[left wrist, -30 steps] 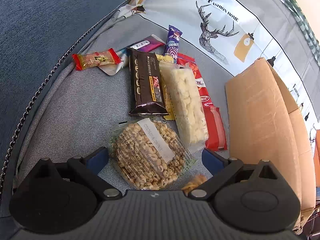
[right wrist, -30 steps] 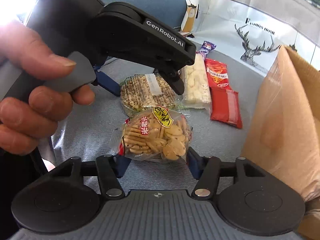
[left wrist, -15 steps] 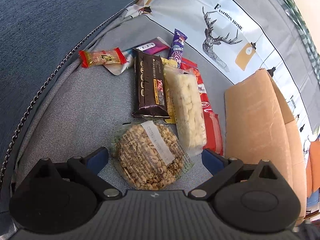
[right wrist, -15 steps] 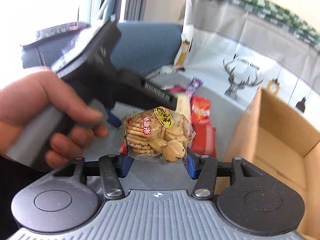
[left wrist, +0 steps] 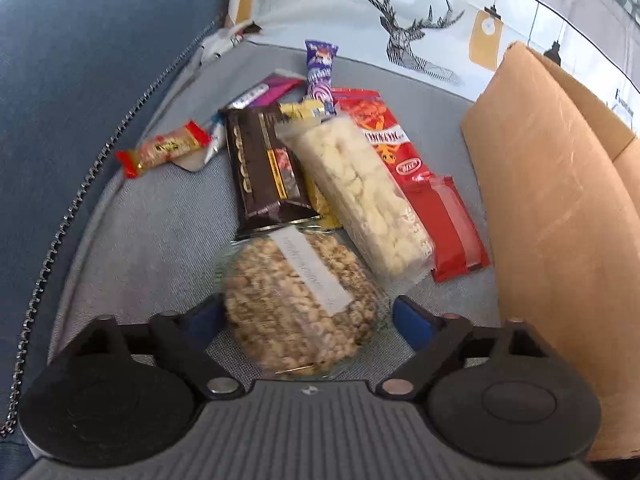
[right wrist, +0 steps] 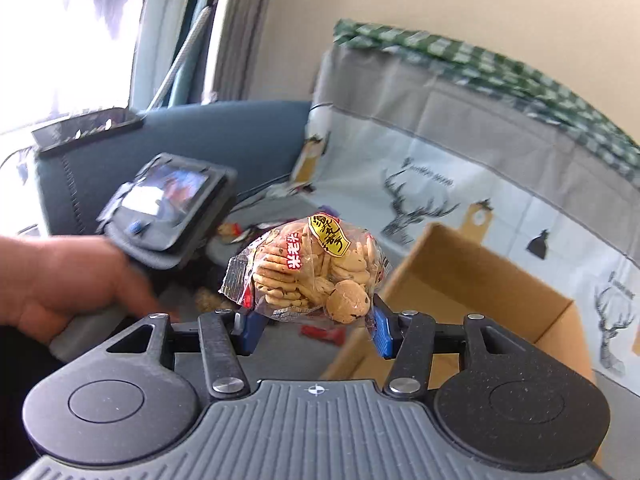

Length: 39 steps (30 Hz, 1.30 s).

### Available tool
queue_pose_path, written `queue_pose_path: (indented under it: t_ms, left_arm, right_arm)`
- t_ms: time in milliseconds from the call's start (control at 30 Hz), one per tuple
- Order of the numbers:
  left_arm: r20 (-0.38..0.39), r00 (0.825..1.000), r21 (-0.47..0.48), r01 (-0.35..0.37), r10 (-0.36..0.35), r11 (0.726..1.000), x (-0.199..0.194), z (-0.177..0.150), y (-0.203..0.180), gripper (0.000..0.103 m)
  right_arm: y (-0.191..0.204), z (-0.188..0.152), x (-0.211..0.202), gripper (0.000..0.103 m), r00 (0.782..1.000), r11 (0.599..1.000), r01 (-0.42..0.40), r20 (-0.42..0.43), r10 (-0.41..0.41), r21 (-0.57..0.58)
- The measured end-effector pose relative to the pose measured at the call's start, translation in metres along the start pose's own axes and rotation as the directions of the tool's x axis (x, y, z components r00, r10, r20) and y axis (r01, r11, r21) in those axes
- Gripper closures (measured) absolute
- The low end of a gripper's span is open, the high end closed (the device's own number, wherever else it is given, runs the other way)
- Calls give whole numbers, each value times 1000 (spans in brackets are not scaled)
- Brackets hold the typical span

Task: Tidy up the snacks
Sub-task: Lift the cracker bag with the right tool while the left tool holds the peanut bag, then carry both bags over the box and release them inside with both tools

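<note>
Cardboard box [right wrist: 476,300] stood open-topped at the right of the grey cushion [left wrist: 152,248], its near wall just beside the snack pile. No snack showed in the part of its floor that was visible.

Snack pile lay loose on the cushion: red packet [left wrist: 404,164], long clear bag of pale puffs [left wrist: 364,196] across it, dark bar wrapper [left wrist: 264,168] to the left, purple wrapper [left wrist: 320,72] at the back, small red-and-gold sweet [left wrist: 164,152] off by itself.

Round bag of puffed grain [left wrist: 296,300] sat nearest, on the cushion, one edge tucked under the dark bar.

Right gripper [right wrist: 316,326] was clamped on a bag of small biscuits [right wrist: 308,272], blue pads pressed into the film at both sides low down, bag clear of the cushion and hanging in front of the box's near corner.

Left gripper [left wrist: 308,318] was closing around the grain bag; the left pad was blurred against the bag's edge, the right pad stood visibly apart from it. Not a grip yet. A person's hand [right wrist: 68,280] held its handle.

Judgement on the step: carry the biscuit bag over the box wall, lower it inside before letting go, and keep the squeeze light, since biscuits crack. For the grain bag, centre the pads across its widest part and lift straight, so that the overlapping bar slides off rather than being dragged along. Loose film may slip; grip the filled body, not the edge seam.
</note>
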<state>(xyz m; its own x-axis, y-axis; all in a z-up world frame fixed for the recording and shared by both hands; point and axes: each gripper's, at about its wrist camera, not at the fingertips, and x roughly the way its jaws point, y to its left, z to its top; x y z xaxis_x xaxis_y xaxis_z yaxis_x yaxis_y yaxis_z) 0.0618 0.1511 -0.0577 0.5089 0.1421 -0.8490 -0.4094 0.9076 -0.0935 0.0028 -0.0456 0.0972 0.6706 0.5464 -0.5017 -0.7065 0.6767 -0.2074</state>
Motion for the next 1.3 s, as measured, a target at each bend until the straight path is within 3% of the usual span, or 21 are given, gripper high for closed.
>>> queue_pose_path:
  t_ms: [333,533,633,933,1133,1300]
  left_arm:
    - [111,994,-118,32,-19,993,-44,15,4,20]
    - [223,973,-138,87,-55,987,-76,21,-5,20]
    - [266,961,-118,114,-79,987,-86,24,-17,20]
    - [372,903,37,217,-215,975,-106,24,-83,20]
    - [429,841,188,273,-329,943,-115,13,-134,20]
    - [391,831,286,300,-397,910,-104,8,-171,20]
  right_arm:
    - [-101,6,2,48,987,983,143,58,-151,118]
    - [-140,-30,12,48,975,936,210,12,-222,282]
    - [-146,-35,8,48,969,932,233,13,-246,278]
    - [-160,-53,7,48,958,932,287,-48,-284,221]
    - [-174,-64,2,48,945,915,327,-88,-315,236]
    - [-183,-70,2,48,937,900,349,-114,-330,262]
